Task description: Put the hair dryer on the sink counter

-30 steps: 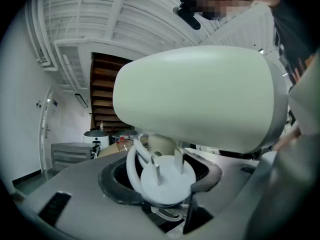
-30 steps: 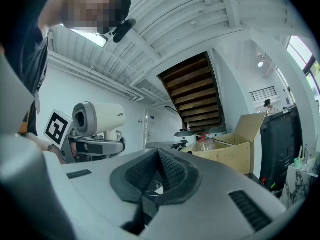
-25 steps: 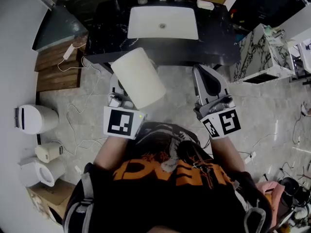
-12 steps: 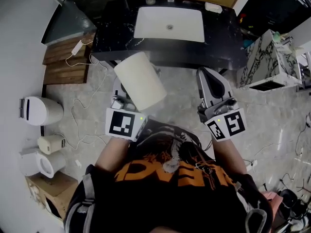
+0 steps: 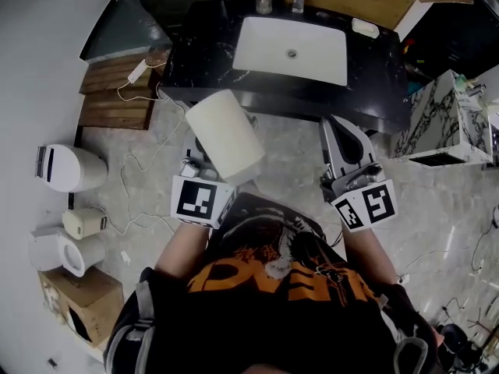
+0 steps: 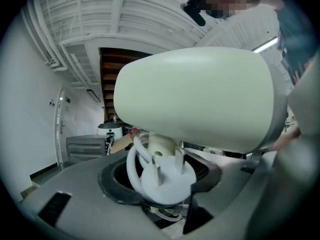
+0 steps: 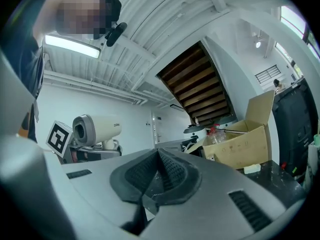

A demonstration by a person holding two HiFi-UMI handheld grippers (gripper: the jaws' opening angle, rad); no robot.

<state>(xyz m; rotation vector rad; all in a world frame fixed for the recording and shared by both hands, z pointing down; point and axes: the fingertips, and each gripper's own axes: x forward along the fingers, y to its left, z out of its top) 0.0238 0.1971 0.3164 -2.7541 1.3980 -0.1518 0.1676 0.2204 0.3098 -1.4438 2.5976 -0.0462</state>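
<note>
My left gripper [image 5: 201, 162] is shut on the handle of a cream-white hair dryer [image 5: 226, 135], whose fat barrel stands over the jaws and points toward the counter. In the left gripper view the barrel [image 6: 200, 94] fills the top, and the white plug [image 6: 162, 176] with looped cord sits at the handle between the jaws of that gripper [image 6: 160, 171]. My right gripper [image 5: 339, 131] is shut with nothing in it; its dark pads meet [image 7: 157, 171]. The black sink counter [image 5: 195, 61] with a white basin [image 5: 292, 49] lies just ahead of both grippers.
A cardboard box [image 5: 366, 2], a soap dish [image 5: 364, 27] and small bottles [image 5: 265, 2] stand at the counter's back. To the right is a marble-patterned cabinet [image 5: 440, 123]. At the left are wooden boards [image 5: 117, 100], a white bin [image 5: 70, 168] and loose cables [image 5: 125, 178] on the floor.
The counter has slid right and lower in the head view and looks a little nearer. Both grippers keep the same pose, the left still holding the hair dryer.
</note>
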